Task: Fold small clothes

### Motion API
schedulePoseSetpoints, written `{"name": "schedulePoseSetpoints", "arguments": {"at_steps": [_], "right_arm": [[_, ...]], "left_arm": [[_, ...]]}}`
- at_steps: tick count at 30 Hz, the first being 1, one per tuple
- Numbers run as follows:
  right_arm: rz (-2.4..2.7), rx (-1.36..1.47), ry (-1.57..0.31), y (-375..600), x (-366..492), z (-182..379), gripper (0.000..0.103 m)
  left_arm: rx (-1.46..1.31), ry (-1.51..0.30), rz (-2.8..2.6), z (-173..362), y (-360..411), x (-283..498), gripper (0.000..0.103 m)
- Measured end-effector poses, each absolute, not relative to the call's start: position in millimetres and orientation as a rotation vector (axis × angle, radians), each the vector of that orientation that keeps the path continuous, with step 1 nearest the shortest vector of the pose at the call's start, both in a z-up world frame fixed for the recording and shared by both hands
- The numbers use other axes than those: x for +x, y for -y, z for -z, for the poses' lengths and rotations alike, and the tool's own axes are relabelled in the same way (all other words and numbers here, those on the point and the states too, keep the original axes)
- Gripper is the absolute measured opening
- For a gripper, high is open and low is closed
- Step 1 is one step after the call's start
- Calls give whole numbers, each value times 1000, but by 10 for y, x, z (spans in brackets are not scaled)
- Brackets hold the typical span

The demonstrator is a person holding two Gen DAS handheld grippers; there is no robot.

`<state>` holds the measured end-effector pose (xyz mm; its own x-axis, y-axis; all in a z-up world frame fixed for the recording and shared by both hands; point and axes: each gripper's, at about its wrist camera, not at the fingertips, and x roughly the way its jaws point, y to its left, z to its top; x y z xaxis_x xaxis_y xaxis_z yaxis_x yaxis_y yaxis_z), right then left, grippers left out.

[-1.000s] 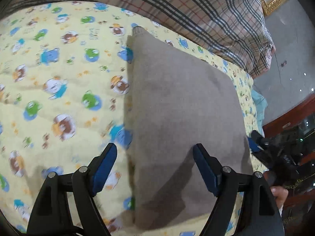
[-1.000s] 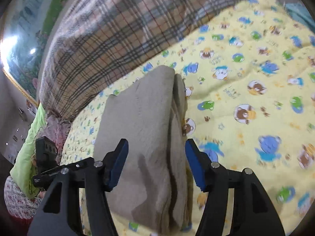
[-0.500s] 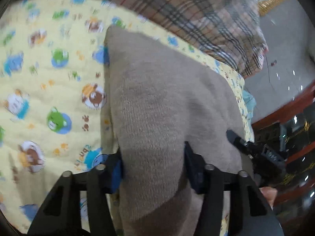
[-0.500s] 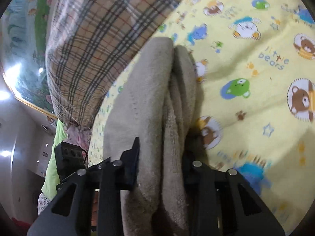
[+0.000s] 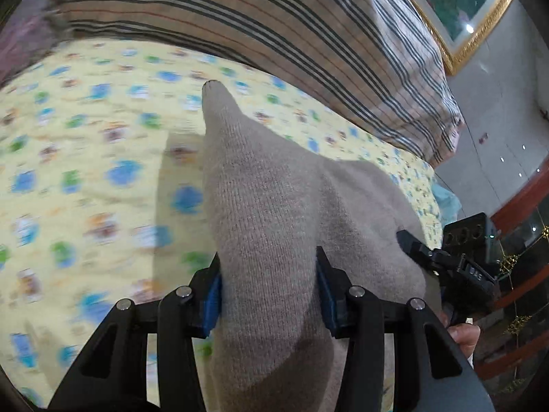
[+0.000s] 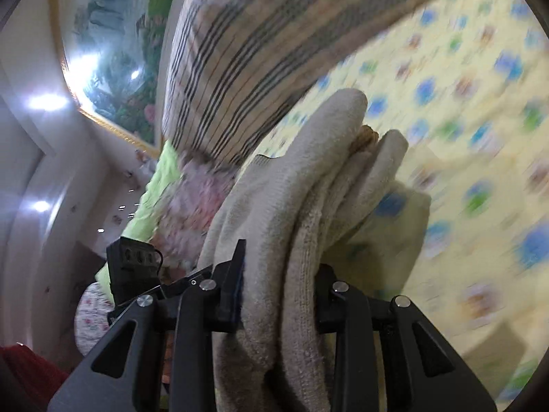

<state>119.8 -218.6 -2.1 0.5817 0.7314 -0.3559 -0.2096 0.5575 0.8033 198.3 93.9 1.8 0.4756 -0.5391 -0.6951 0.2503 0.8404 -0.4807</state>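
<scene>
Above yellow quilt (image 5: 85,178), both fingers pinch beige garment (image 5: 267,240).

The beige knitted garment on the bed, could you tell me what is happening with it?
A person holds a tool in each hand. The left tool and the right tool are both clamped on the folded beige knitted garment, which is lifted above the yellow cartoon-print sheet, beside a plaid quilt.
</scene>
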Motion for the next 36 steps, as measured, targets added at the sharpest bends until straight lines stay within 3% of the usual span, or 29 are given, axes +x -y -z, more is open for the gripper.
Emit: {"name": "schedulePoseSetpoints", "arguments": {"at_steps": [7, 9, 13, 24, 36], "right_arm": [[-629, 784, -884, 1564, 1310, 436, 31], [-594, 769, -909, 1571, 1353, 504, 33], [-538, 797, -951, 1673, 1328, 639, 51], [-383, 680, -791, 1880, 405, 132, 51], [-371, 505, -865, 1422, 53, 259, 49]], "left_arm": [[-411, -1049, 474, 412, -1654, 1903, 48], [-443, -1043, 500, 495, -1671, 1906, 53], [-479, -1044, 497, 533, -1749, 1793, 58], [-345, -1047, 373, 395, -1917, 975, 64], [-313, -1114, 319, 586, -1972, 709, 64]]}}
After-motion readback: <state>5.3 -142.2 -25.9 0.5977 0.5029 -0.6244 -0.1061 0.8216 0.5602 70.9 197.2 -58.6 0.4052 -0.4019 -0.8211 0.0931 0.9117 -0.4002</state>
